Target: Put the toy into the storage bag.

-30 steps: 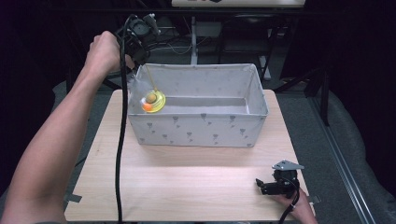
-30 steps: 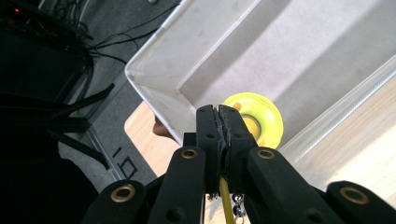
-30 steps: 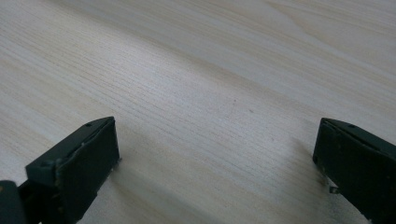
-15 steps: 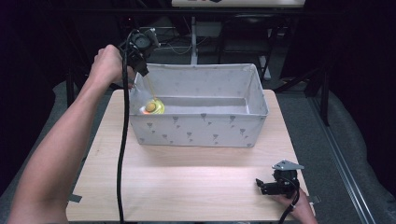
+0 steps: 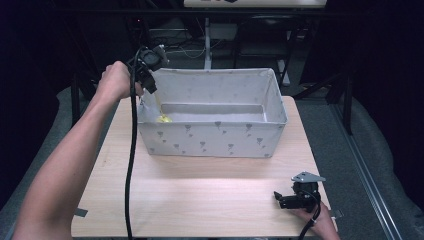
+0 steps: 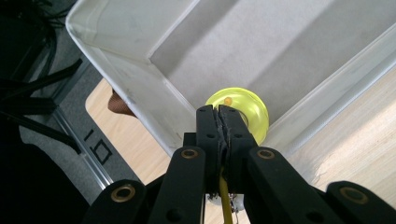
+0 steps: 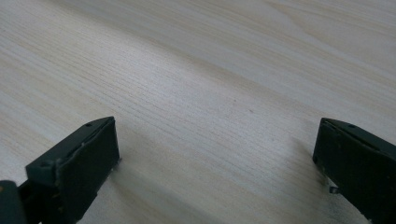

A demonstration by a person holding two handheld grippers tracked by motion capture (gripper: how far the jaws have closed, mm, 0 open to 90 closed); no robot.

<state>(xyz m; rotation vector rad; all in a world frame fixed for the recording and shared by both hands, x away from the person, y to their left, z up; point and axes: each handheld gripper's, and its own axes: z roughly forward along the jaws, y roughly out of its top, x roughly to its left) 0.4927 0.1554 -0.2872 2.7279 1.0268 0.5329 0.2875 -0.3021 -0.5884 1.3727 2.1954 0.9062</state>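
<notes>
Lowered since the earlier frames, the yellow yo-yo (image 5: pixel 163 118) now sits deep in the near left corner of the grey fabric bin (image 5: pixel 215 140), where before it hung higher above the bin floor; the right tongs have kept their place. At the far left, the left tongs (image 5: pixel 149 89) are held above the bin's left rim, pointing down into it, their jaws pressed together on a yellow string (image 6: pixel 224 198) that runs between the pads. In the left gripper view the yo-yo (image 6: pixel 239 112) is seen broadside just past the jaw tips, its round face and small orange hub turned up toward the camera, so its axle runs roughly along the line of the tongs; whether it touches the bin floor I cannot tell. Far to the right, the right tongs (image 5: pixel 281 199) lie near the front edge of the wooden surface (image 5: pixel 200 195), jaws spread wide with nothing between them, well apart from the bin.
</notes>
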